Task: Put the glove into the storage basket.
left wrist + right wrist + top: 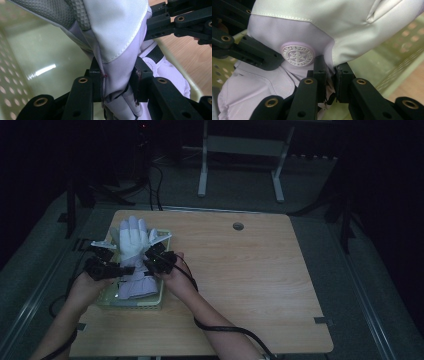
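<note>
Glove — white and lilac — hangs over the green basket on the wooden table; your left gripper and right gripper each pinch its fabric.

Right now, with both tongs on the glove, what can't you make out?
- Basket contents beneath the glove: high view, glove and hands cover them.
- Badge lettering: right gripper view, too small.
- Left tongs fingertips: left gripper view, buried in fabric.
- Room beyond the table: high view, too dark.
</note>
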Demonstrator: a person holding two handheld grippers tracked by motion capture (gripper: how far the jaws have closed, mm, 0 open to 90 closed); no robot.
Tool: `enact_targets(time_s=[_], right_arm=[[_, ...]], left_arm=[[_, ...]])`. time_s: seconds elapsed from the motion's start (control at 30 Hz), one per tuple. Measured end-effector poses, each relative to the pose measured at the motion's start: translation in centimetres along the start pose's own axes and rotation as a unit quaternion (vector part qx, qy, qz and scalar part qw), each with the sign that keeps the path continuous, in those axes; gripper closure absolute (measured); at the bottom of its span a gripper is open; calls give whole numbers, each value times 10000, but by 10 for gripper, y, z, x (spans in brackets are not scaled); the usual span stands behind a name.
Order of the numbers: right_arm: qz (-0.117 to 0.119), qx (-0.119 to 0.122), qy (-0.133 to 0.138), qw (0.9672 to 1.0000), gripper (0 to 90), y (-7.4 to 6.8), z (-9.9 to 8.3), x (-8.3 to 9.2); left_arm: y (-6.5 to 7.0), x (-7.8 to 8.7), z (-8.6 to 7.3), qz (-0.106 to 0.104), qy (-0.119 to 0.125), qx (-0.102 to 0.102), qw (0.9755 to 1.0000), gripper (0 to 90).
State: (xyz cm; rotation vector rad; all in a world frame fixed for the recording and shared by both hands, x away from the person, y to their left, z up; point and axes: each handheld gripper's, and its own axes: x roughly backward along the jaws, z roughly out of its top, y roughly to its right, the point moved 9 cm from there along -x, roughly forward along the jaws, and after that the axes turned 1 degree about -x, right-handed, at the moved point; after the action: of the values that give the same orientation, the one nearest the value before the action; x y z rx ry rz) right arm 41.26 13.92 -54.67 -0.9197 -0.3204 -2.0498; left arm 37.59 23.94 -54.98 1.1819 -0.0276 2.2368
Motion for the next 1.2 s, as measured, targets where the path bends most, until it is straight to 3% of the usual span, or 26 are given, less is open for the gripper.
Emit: enact_targets(time_s=[0.17,0.27,0.4,0.43,0.67,0.7,0.77,0.93,1.03,1.07,1.13,1.17,1.2], right_arm=[[-85,6,-341,9994,813,-5,-11,-20],[-163,1,-503,9986,813,-7,-15,-28],[-335,-98,-655,9972,813,-9,-15,-32],[-376,-171,-734,9964,812,-9,-15,-34],[-584,-172,-877,9943,773,-10,-18,-41],[-603,-130,-818,9947,743,-11,-17,-41],[-608,-119,-790,9949,715,-11,-17,-40],[-597,-73,-547,9967,578,-10,-16,-33],[-566,-112,-132,9982,514,-5,-7,-21],[-566,-112,-132,9982,514,-5,-7,-21],[-295,-274,46,9992,477,-4,-2,-12],[-172,-268,160,9994,421,-1,1,-4],[-172,-268,160,9994,421,-1,1,-4]], left_arm=[[-9,-12,-14,120,-298,66,9995,669],[-11,-16,-18,170,-357,149,9991,668],[-12,-17,-18,267,-455,159,9985,666],[-13,-20,-19,362,-615,148,9973,665],[-17,-25,-21,492,-810,244,9952,649],[-16,-27,-21,639,-839,204,9942,638],[-16,-30,-22,741,-886,142,9932,626],[-20,-33,-23,691,-848,315,9935,587],[-24,-37,-23,821,-851,396,9922,550],[-24,-37,-23,821,-851,396,9922,507],[-24,-36,-19,1157,-813,190,9898,472],[-23,-35,-16,1171,-739,184,9902,415],[-23,-35,-16,1171,-739,184,9902,385]])
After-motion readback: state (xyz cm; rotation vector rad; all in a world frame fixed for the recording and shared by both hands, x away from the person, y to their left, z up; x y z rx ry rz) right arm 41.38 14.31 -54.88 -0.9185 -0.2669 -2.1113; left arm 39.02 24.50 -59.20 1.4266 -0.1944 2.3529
